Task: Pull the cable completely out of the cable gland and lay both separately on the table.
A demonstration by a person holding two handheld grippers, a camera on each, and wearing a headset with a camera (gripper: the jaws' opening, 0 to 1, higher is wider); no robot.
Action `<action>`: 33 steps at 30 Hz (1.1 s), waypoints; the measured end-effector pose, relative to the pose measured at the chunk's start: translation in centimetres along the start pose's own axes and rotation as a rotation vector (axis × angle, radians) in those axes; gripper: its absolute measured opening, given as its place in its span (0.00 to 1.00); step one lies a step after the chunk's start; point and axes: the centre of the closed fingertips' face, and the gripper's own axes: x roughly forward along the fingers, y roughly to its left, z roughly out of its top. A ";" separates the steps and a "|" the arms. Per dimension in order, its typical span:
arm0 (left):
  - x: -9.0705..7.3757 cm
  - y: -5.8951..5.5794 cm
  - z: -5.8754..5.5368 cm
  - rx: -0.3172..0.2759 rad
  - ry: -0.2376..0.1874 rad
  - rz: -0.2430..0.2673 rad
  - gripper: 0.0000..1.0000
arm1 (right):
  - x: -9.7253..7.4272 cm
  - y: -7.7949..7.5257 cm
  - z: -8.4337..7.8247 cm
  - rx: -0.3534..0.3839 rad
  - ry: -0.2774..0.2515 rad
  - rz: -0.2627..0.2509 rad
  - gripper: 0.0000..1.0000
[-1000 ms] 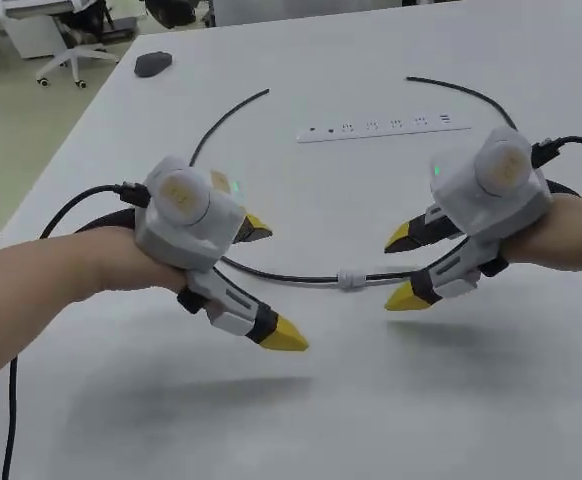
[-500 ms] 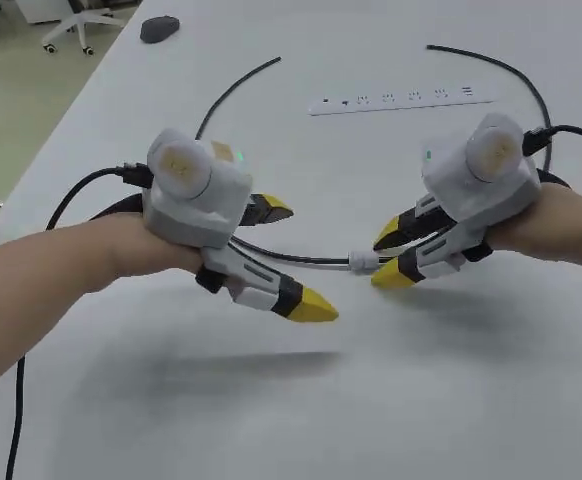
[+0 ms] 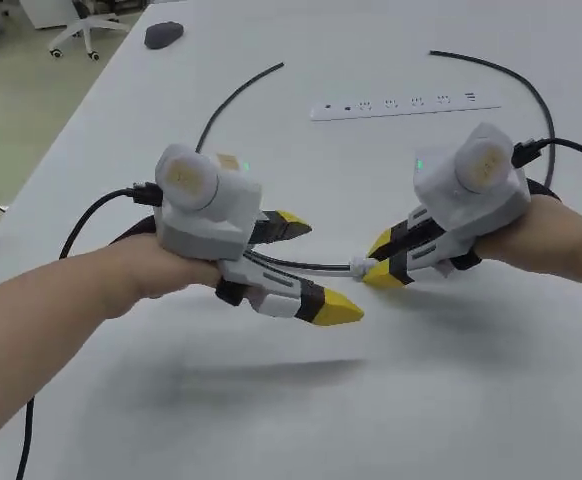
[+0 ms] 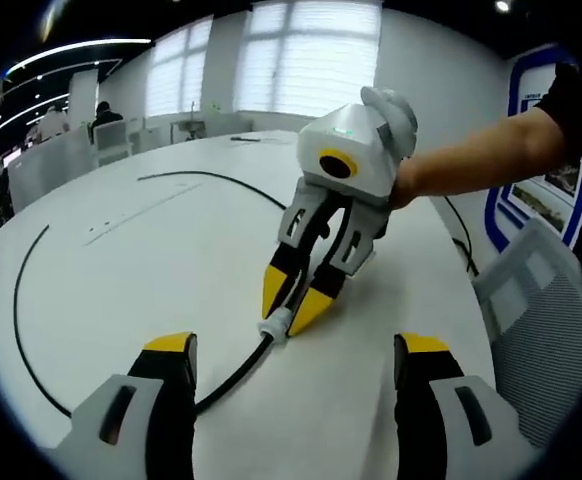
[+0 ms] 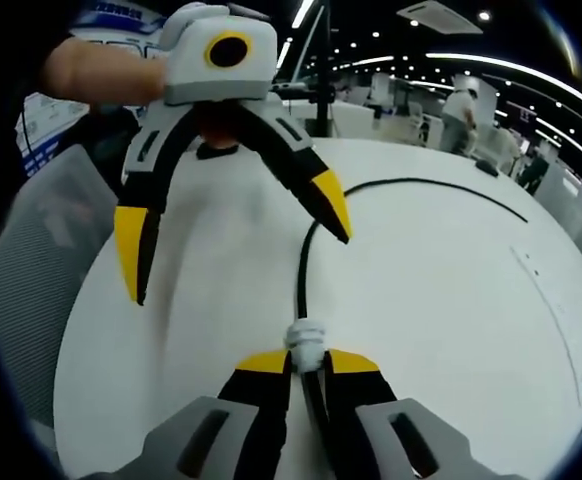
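A black cable lies in a wide loop on the white table, threaded through a small white cable gland. My right gripper comes in from the right and is shut on the gland, with the cable running on ahead of its tips. My left gripper faces it from the left, open wide. The cable passes between its spread jaws untouched, and the gland lies just ahead. The left gripper view looks straight at the right gripper.
A white power strip lies across the far middle of the table. A dark mouse sits at the far left corner, beyond it a floor with an office chair. Each gripper trails its own black lead.
My right gripper has moved left onto the gland and its jaws have closed. My left gripper has moved right toward the gland, still open.
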 end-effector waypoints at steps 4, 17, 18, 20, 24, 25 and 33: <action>-0.1 -0.7 0.1 -0.033 -0.004 -0.012 0.74 | -0.9 1.2 0.4 -0.010 -0.013 0.007 0.07; -0.4 -6.1 2.7 -0.160 -0.111 -0.221 0.45 | -6.4 5.7 4.2 -0.207 -0.098 0.024 0.07; -0.5 -6.4 3.0 -0.172 -0.120 -0.232 0.42 | -6.8 5.9 4.4 -0.211 -0.099 0.022 0.07; -0.8 -6.9 3.5 -0.195 -0.138 -0.255 0.37 | -7.4 6.3 4.5 -0.218 -0.102 0.016 0.07; -1.0 -7.8 4.2 -0.187 -0.158 -0.280 0.27 | -8.2 6.7 4.9 -0.220 -0.109 0.001 0.07; -1.0 -7.8 4.3 -0.185 -0.159 -0.278 0.26 | -8.2 6.8 5.0 -0.221 -0.108 -0.003 0.07; -1.2 -8.1 4.4 -0.159 -0.171 -0.278 0.16 | -9.0 7.6 5.1 -0.207 -0.127 -0.021 0.07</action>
